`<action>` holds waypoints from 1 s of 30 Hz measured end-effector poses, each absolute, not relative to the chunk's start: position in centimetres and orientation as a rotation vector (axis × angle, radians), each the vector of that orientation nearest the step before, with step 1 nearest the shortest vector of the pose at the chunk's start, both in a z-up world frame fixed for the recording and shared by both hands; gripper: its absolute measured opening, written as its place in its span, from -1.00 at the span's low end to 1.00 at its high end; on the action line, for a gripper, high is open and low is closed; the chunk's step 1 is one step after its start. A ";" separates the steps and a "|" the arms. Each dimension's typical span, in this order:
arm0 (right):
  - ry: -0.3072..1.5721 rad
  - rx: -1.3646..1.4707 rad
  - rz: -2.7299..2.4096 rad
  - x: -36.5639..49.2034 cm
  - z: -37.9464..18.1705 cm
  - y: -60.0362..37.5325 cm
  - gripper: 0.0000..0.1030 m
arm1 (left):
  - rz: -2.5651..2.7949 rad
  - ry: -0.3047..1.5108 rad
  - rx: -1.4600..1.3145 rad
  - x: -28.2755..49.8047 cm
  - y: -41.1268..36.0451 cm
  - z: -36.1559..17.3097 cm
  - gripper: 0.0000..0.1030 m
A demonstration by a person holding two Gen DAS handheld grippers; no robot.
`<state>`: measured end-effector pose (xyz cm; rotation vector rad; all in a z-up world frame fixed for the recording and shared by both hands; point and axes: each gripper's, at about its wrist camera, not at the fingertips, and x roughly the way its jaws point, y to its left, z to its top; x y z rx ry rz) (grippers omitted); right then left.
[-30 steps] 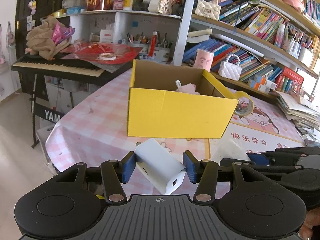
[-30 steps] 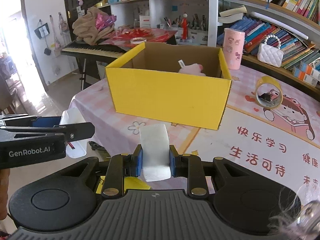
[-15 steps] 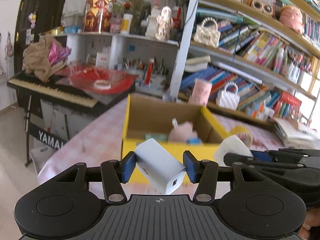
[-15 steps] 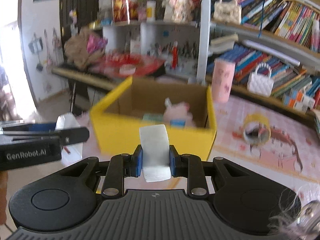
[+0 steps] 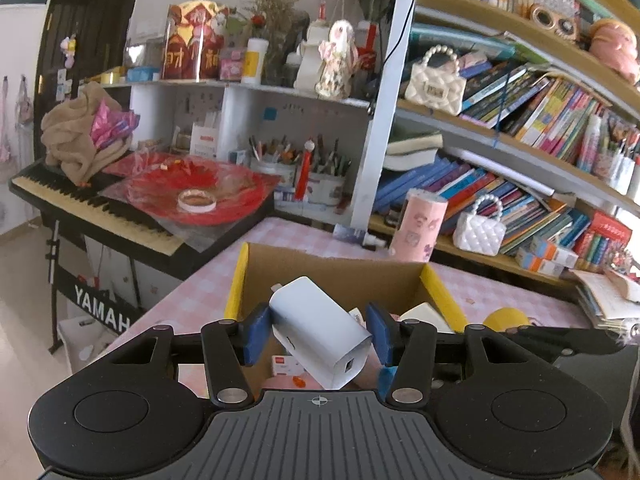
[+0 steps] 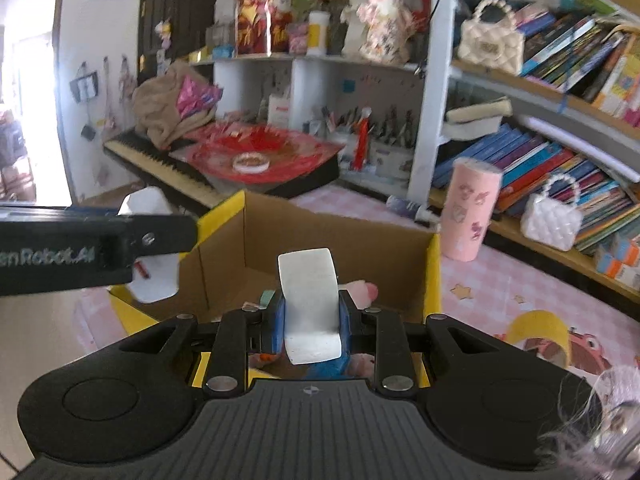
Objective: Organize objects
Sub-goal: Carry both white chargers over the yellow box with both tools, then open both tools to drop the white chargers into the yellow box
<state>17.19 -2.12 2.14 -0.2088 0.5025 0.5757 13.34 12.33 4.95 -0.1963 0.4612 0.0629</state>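
Observation:
My left gripper [image 5: 318, 334] is shut on a white charger block [image 5: 320, 338], held slantwise over the open yellow cardboard box [image 5: 236, 280]. In the right wrist view my right gripper [image 6: 311, 326] is shut on a white eraser-like block [image 6: 310, 304], also above the yellow box [image 6: 434, 276]. Inside the box lie a pink soft toy [image 6: 362, 292] and small packets, partly hidden by the grippers. The left gripper's black finger [image 6: 96, 246] crosses the right wrist view at the left with the charger [image 6: 150, 248] in it.
The box stands on a pink checked tablecloth [image 5: 200, 296]. A pink cup [image 6: 472, 208] and a yellow tape roll [image 6: 540, 334] sit to its right. Behind are a keyboard [image 5: 96, 208] with a red sheet, and crowded bookshelves [image 5: 520, 128].
Both grippers have moved forward and up with their white blocks, from in front of the box's near wall to above its opening. The box's inside now shows.

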 end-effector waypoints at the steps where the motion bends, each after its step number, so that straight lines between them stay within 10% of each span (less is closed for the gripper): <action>1: 0.511 -0.214 0.588 17.6 1.8 -1.9 -0.53 | 0.065 0.472 -0.196 13.9 12.2 4.7 -0.02; 30: 0.714 -0.134 0.727 21.9 -1.3 -2.7 -0.24 | 0.089 0.679 -0.181 20.5 10.7 -0.8 0.02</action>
